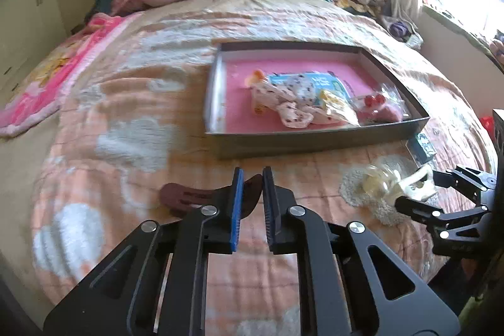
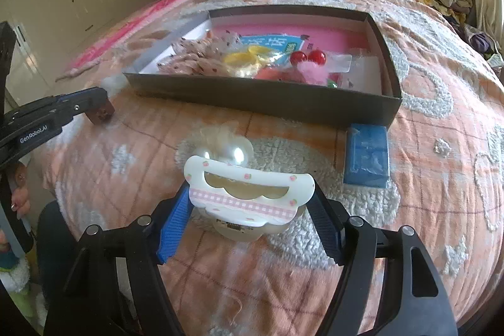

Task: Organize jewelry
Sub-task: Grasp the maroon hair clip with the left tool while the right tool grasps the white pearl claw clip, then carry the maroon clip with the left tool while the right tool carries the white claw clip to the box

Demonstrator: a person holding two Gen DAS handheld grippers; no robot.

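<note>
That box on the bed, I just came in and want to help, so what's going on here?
A person is sorting hair accessories into the open box with a handheld tool in each hand. The left tool is shut on a dark maroon hair clip, near the bedspread. The right tool has its pads against a white claw clip with a pink gingham stripe. The box already holds bows, red baubles and packets.

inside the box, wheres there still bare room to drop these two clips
Inside the box, bare pink lining runs along the left wall and the far wall. The near right corner is crowded: the spotted fabric piece, plastic packets and red beads pile up there.
</note>
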